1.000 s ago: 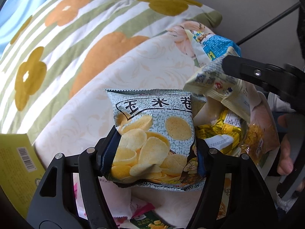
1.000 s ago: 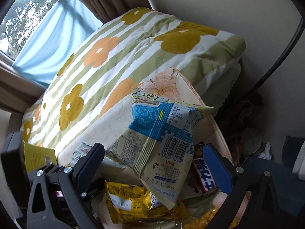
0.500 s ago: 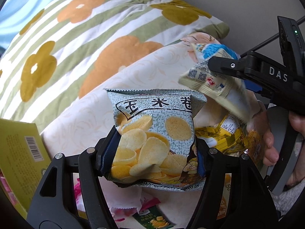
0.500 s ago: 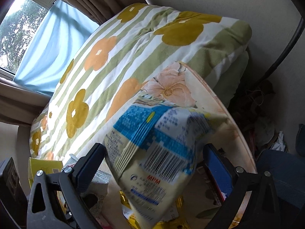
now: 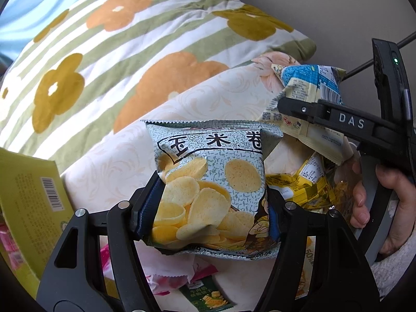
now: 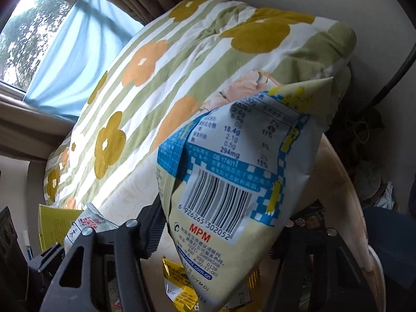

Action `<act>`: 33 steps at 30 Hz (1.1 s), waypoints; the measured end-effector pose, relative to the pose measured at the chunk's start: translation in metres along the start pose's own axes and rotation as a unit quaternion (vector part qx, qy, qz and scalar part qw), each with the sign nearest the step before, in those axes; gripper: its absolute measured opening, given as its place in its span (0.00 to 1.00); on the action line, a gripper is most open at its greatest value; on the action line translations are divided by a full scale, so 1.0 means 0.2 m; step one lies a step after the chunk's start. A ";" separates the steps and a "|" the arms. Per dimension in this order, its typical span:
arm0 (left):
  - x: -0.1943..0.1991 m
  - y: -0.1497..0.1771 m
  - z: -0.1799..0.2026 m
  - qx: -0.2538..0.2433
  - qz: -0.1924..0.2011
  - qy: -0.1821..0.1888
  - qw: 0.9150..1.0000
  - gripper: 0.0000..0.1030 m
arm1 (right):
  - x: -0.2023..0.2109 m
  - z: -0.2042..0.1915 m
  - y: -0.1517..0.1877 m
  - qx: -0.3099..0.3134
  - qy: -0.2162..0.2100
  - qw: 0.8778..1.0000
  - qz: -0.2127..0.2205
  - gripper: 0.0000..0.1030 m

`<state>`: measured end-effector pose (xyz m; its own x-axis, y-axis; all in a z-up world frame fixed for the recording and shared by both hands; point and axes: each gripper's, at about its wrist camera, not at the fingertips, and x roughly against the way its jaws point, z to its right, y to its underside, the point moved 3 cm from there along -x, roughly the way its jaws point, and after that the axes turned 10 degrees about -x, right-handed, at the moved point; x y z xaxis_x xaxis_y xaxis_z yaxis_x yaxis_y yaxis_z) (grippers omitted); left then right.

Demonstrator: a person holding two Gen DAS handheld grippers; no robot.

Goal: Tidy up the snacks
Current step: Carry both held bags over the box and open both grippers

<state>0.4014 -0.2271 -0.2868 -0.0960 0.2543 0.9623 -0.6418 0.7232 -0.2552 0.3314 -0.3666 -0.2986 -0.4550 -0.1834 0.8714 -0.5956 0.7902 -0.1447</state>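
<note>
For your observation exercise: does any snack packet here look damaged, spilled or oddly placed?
Nothing looks torn or spilled. The chip bag and the blue-and-cream packet are each clamped sealed; the yellow packets just lie jumbled.

the chips bag sits upright between the fingers of the left gripper, above the bedsheet. to its right, higher up, the cracker bag hangs in the right gripper, tilted, over a heap of small packets lying on the sheet. the right hand is at the far right edge. behind the sheet the folded quilt rises toward the wall. a box stands at the left edge of the bed, and a small packet lies on the sheet below the chips bag, near the front edge. in the right wrist view the cracker bag fills the gap between the fingers, in front of the quilt, with the window behind at the left.
</note>
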 end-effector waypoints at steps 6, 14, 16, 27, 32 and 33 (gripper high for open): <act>0.12 0.01 0.03 0.018 0.026 -0.006 0.999 0.62 | 0.14 -0.04 0.01 0.035 -0.003 0.999 0.019 0.54; 0.39 0.05 0.09 0.047 0.082 -0.023 0.995 0.62 | 0.44 -0.13 0.07 0.092 -0.020 0.994 0.052 0.54; 0.47 0.08 0.09 0.063 0.098 -0.029 0.993 0.62 | 0.53 -0.16 0.09 0.108 -0.034 0.992 0.060 0.54; 0.89 0.42 -0.08 0.174 0.162 -0.095 0.967 0.62 | 0.83 -0.42 0.28 0.219 -0.095 0.970 0.053 0.54; 1.03 0.63 -0.24 0.205 0.181 -0.116 0.955 0.62 | 0.84 -0.59 0.42 0.253 -0.122 0.959 0.043 0.54; 1.06 0.67 -0.29 0.211 0.186 -0.120 0.952 0.62 | 0.84 -0.63 0.46 0.260 -0.125 0.957 0.041 0.54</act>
<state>0.3396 -0.0396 -0.1216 -0.5150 0.2518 0.8194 -0.7731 0.2765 -0.5709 0.2834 -0.2504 -0.1060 -0.6196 -0.3193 0.7170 -0.7705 0.4217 -0.4780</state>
